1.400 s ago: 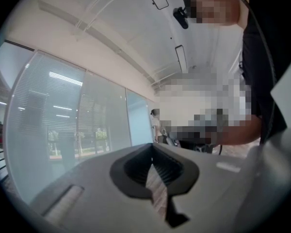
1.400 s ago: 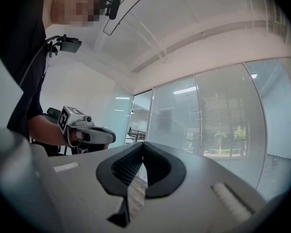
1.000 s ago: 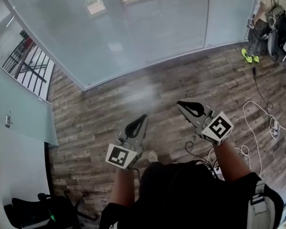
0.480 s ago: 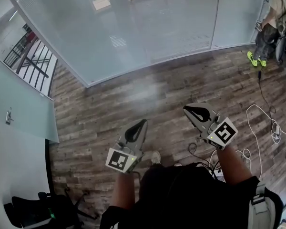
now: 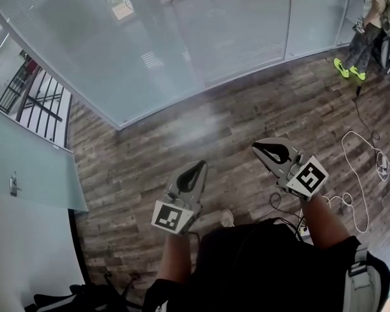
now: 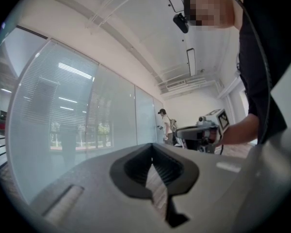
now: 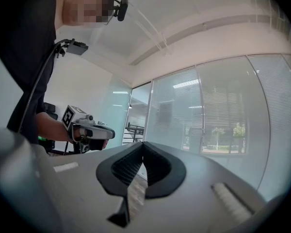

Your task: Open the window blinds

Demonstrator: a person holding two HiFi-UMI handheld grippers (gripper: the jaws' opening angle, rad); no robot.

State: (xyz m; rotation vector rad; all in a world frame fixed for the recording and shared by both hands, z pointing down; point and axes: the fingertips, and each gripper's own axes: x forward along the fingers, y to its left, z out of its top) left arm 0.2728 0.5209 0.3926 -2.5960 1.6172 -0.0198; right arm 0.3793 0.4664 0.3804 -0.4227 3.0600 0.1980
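Blinds cover the glass wall ahead, well apart from both tools. My left gripper and right gripper are both closed on nothing. I see no cord or wand, so I risk knocking the glass while hunting for one.

We log bright, even daylight through the blinds at 12 o'clock, with a pale glare patch on the wooden floor below them. Both gripper views bend strongly and darken at the rims.
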